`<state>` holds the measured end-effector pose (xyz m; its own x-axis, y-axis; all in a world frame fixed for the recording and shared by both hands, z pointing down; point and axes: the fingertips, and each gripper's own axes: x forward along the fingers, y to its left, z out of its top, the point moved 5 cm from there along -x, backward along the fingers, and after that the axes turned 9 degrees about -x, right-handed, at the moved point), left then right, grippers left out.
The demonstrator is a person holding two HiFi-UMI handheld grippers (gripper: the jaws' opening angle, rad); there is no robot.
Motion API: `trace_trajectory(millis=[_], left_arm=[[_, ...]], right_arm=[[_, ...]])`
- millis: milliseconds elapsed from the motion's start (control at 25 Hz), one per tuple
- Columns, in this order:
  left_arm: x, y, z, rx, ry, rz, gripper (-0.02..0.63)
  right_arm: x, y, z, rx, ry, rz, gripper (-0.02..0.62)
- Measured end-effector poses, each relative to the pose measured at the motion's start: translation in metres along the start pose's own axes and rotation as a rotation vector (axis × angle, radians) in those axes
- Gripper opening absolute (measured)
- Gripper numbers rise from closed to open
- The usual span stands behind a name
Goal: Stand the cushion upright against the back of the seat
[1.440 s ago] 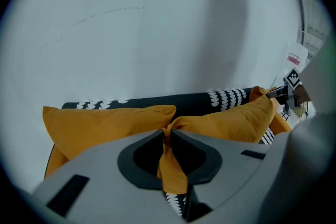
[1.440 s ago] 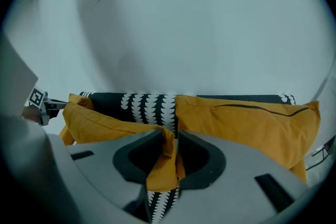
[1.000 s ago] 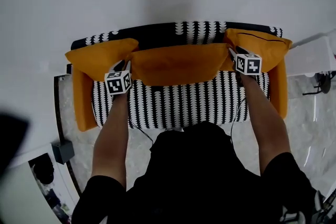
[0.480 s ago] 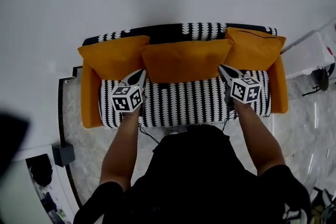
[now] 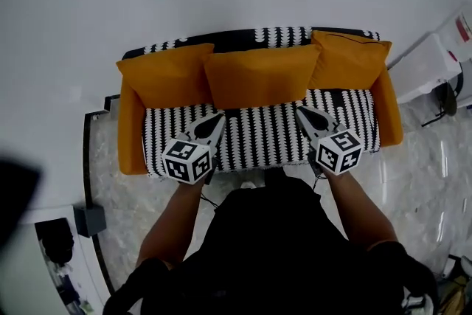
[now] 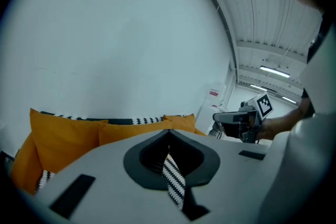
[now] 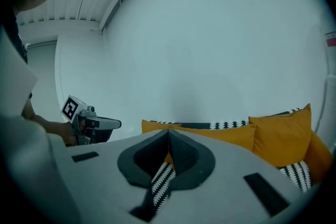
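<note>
Three orange cushions stand against the back of the black-and-white patterned sofa (image 5: pixel 258 136); the middle cushion (image 5: pixel 259 75) leans upright between the left one (image 5: pixel 164 74) and the right one (image 5: pixel 348 59). My left gripper (image 5: pixel 219 116) hangs over the seat's front left, shut and empty. My right gripper (image 5: pixel 300 112) hangs over the seat's front right, also shut and empty. Neither touches a cushion. In the left gripper view the closed jaws (image 6: pixel 169 132) point at the middle cushion (image 6: pixel 131 131). In the right gripper view the closed jaws (image 7: pixel 169 132) point at that cushion (image 7: pixel 226 137).
Orange armrests (image 5: pixel 131 136) bound the sofa at both ends. A white cabinet (image 5: pixel 428 64) stands to the right of the sofa. A small dark box (image 5: pixel 88 217) lies on the marble floor at the left. A white wall rises behind the sofa.
Both grippers left the ends of the middle cushion, shut, and drew back toward the person over the seat. The cushion stays leaning against the backrest.
</note>
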<state>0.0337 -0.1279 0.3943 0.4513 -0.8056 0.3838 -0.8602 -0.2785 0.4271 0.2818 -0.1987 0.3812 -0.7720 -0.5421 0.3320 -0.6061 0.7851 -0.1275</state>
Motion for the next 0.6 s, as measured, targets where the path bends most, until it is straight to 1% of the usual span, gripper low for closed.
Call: trace_trajectory(millis=[120,280,400,600], left_arm=[[-0.016,-0.028,-0.01,0.033,0.004,-0.051,0.017],[-0.031,-0.049,-0.023,0.055,0.016,-0.077,0.017],[-0.037,-0.055,-0.025,0.06,0.004,-0.067,0.017],[-0.042,-0.062,-0.022,0.051,-0.032,-0.038,0.017]], right_arm=[[-0.018,0.021,-0.002,0.01,-0.023,-0.015,0.037],[-0.039,0.04,-0.004,0.024,-0.044,-0.003,0.037],[-0.048,0.048,-0.006,0.015,-0.052,0.021,0.037],[-0.059,0.05,-0.007,0.003,-0.082,0.023,0.035]])
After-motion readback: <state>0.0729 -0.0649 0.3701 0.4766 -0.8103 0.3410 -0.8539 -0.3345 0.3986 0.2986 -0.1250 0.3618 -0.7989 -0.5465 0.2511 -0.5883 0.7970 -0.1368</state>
